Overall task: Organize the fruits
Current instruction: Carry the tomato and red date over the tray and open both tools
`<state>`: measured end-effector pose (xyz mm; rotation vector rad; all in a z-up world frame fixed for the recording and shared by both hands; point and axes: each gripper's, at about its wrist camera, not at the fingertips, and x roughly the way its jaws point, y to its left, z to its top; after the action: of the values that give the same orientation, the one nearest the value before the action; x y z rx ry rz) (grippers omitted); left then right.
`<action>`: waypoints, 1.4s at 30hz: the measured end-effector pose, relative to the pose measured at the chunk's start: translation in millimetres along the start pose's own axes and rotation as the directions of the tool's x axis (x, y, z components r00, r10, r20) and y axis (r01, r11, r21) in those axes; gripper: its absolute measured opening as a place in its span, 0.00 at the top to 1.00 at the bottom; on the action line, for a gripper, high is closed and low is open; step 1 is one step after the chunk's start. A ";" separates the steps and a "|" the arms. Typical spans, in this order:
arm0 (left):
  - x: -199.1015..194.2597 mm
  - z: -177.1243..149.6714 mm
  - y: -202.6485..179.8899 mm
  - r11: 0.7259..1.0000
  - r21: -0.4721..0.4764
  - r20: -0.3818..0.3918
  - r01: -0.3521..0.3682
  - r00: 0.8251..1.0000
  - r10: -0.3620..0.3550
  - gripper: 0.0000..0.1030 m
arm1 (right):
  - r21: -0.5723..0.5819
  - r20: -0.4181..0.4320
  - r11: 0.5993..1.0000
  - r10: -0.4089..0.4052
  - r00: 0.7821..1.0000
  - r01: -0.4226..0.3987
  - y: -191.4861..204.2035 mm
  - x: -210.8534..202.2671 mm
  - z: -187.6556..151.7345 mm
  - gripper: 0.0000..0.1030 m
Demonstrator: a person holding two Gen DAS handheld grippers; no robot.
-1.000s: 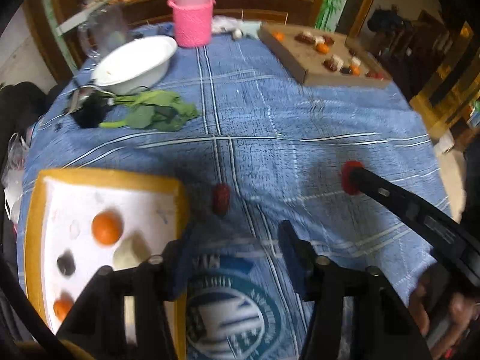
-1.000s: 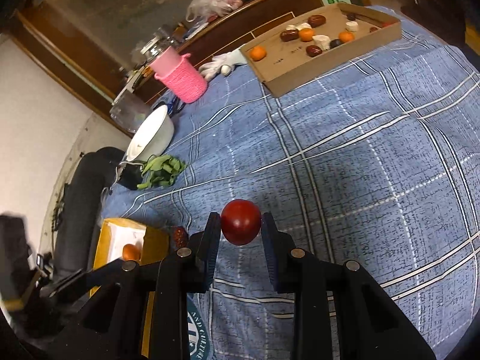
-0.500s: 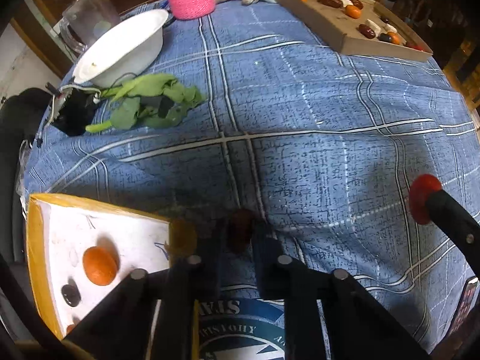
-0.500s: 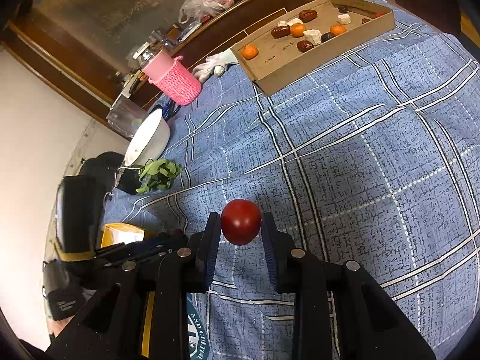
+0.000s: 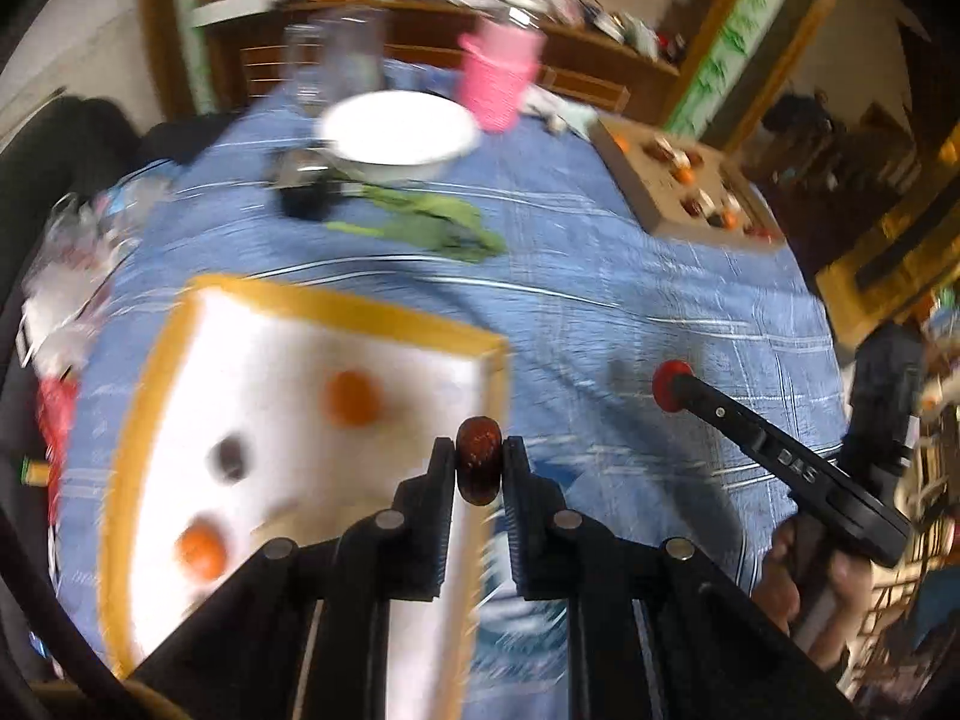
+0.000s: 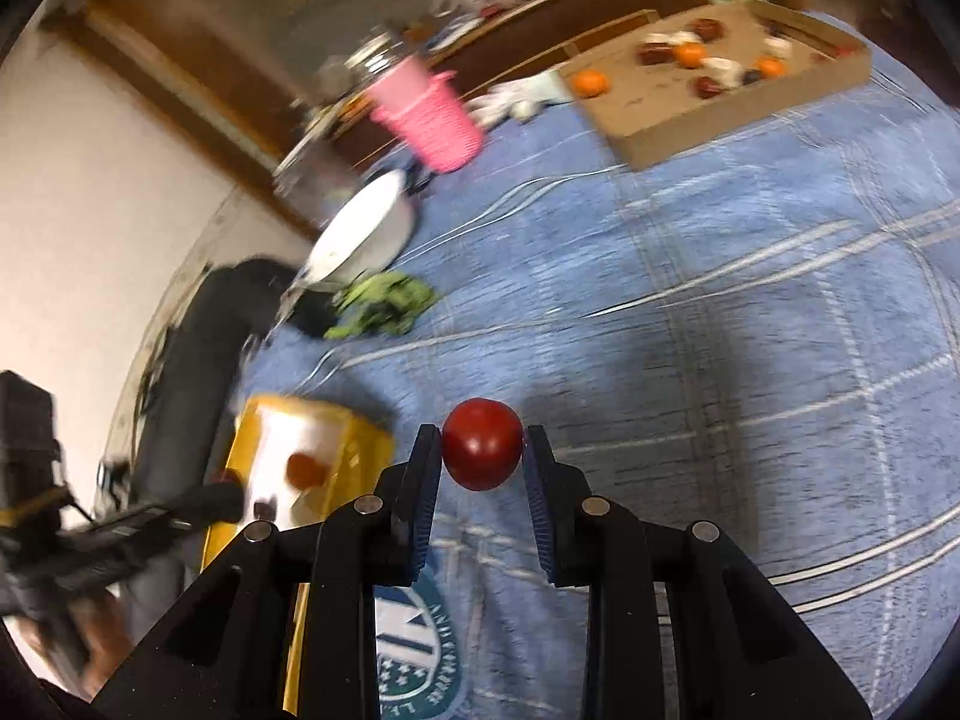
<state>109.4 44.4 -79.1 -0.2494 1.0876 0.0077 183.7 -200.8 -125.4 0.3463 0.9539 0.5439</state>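
My left gripper (image 5: 478,463) is shut on a dark red date (image 5: 478,457) and holds it above the right edge of the yellow-rimmed white tray (image 5: 336,300), which holds oranges (image 5: 353,397) and a dark fruit. My right gripper (image 6: 482,450) is shut on a round red tomato (image 6: 482,443) above the blue cloth, right of the tray (image 6: 312,414). The right gripper also shows in the left wrist view (image 5: 672,387). A cardboard box (image 6: 672,120) with several fruits sits at the far right.
A white bowl (image 5: 399,132), a pink knitted cup (image 5: 501,81), green leaves (image 5: 438,222) and a glass jar (image 5: 336,60) stand at the far side of the table. A dark chair (image 6: 204,348) is at the left edge.
My left gripper closed on the date lying on the cloth and lifted it toward the tray. My right gripper kept hold of the tomato and shifted slightly.
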 end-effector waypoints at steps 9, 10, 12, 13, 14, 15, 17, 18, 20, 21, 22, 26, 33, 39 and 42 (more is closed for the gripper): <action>-36.9 -54.6 98.7 0.988 -0.156 0.052 -0.011 0.998 0.020 0.83 | -0.203 -0.071 0.979 0.019 0.997 -0.033 69.2 24.4 -34.6 0.75; -37.7 -61.1 105.7 0.986 -0.167 0.052 -0.009 0.998 0.018 0.83 | -0.224 -0.079 0.974 0.017 0.997 -0.034 79.2 24.6 -42.0 0.74; -36.6 -73.5 118.1 0.981 -0.193 0.049 0.000 0.999 0.009 0.83 | -0.259 -0.099 0.964 0.034 0.995 -0.058 96.3 23.6 -54.5 0.75; -33.0 -77.5 118.3 0.981 -0.192 0.039 0.003 0.999 0.004 0.83 | -0.280 -0.112 0.957 0.044 0.993 -0.074 106.9 22.7 -62.3 0.75; -27.8 -82.0 119.6 0.982 -0.187 0.028 0.014 1.000 -0.008 0.83 | -0.295 -0.124 0.952 0.048 0.991 -0.083 116.7 22.6 -69.2 0.75; -23.4 -84.9 118.7 0.983 -0.182 0.018 0.025 1.000 -0.022 0.83 | -0.312 -0.138 0.946 0.044 0.989 -0.086 124.8 23.9 -74.9 0.75; -15.7 -90.3 114.9 0.985 -0.168 0.000 0.044 0.999 -0.044 0.83 | -0.338 -0.168 0.937 0.029 0.985 -0.085 137.2 28.2 -83.9 0.75; -11.0 -91.9 112.3 0.986 -0.159 -0.008 0.043 0.999 -0.045 0.83 | -0.354 -0.188 0.932 0.015 0.982 -0.082 145.3 32.8 -88.6 0.75; -7.1 -96.8 107.9 0.989 -0.144 -0.016 0.034 0.999 -0.037 0.83 | -0.375 -0.219 0.924 -0.004 0.976 -0.080 153.2 39.4 -95.5 0.75; -5.2 -98.7 106.2 0.991 -0.131 -0.019 0.031 0.999 -0.034 0.83 | -0.382 -0.234 0.921 -0.016 0.972 -0.076 156.7 44.0 -98.4 0.75; -2.1 -100.1 104.4 0.993 -0.120 -0.021 0.020 1.000 -0.023 0.83 | -0.388 -0.248 0.919 -0.032 0.968 -0.069 159.7 49.0 -100.9 0.75; 10.1 -106.1 107.3 0.994 -0.104 -0.048 -0.011 0.999 0.006 0.83 | -0.414 -0.291 0.909 -0.086 0.953 -0.045 171.7 62.2 -112.2 0.75; 25.2 -111.0 117.7 0.994 -0.113 -0.082 -0.012 0.997 0.003 0.83 | -0.458 -0.332 0.887 -0.230 0.915 0.056 181.1 93.7 -120.9 0.74; 31.8 -115.0 124.5 0.992 -0.122 -0.100 -0.013 0.995 0.001 0.83 | -0.452 -0.338 0.886 -0.281 0.898 0.107 182.3 107.2 -117.3 0.74; 34.2 -115.2 126.4 0.991 -0.130 -0.105 -0.010 0.994 -0.004 0.83 | -0.461 -0.341 0.880 -0.296 0.892 0.116 184.3 109.1 -119.4 0.73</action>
<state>8.4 139.7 -184.6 -0.3692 1.1941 0.0687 81.3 17.5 -169.8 -0.2844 1.2175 0.6196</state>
